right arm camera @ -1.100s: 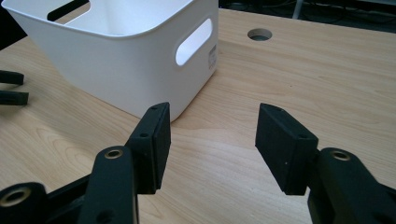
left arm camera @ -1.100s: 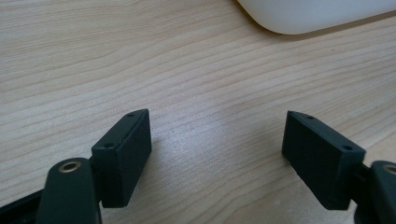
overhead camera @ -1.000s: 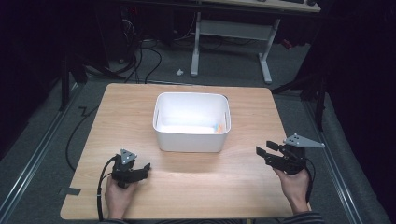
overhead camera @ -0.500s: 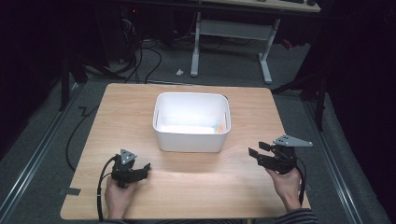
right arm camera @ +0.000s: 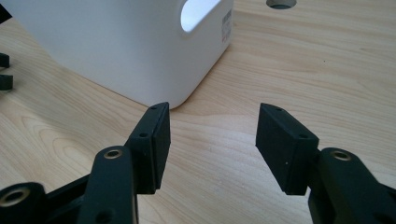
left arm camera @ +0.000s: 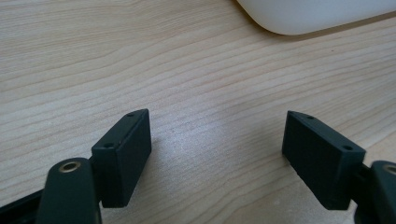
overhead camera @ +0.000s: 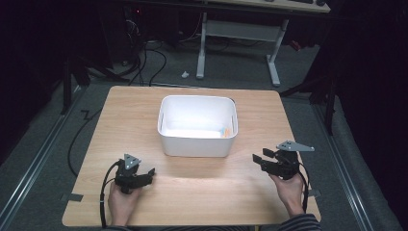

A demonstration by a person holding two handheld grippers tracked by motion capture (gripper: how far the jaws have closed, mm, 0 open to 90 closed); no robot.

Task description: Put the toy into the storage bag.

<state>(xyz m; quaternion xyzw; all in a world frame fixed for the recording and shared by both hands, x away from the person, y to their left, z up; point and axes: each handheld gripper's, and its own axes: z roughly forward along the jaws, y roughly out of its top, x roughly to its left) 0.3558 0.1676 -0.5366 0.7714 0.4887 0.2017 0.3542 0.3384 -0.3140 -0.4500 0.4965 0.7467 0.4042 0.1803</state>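
A white plastic bin (overhead camera: 197,126) stands in the middle of the wooden table (overhead camera: 120,120); a small orange and blue item (overhead camera: 224,131) lies inside at its right. My left gripper (overhead camera: 149,173) rests low over the table near the front left, open, with nothing between its jaws. In the left gripper view the left gripper (left arm camera: 217,140) faces bare wood, with the bin's corner (left arm camera: 317,16) at the top. My right gripper (overhead camera: 260,158) is at the front right, open and empty. In the right gripper view the right gripper (right arm camera: 212,128) points at the bin's corner (right arm camera: 140,46).
A round cable hole (right arm camera: 281,3) sits in the table behind the bin. The other gripper's jaw tips (right arm camera: 4,70) show at the far left of the right gripper view. Beyond the table stand a white desk frame (overhead camera: 240,33) and cables on a dark floor.
My right gripper has moved left and a little toward the bin's front right corner. The left gripper has stayed where it was.
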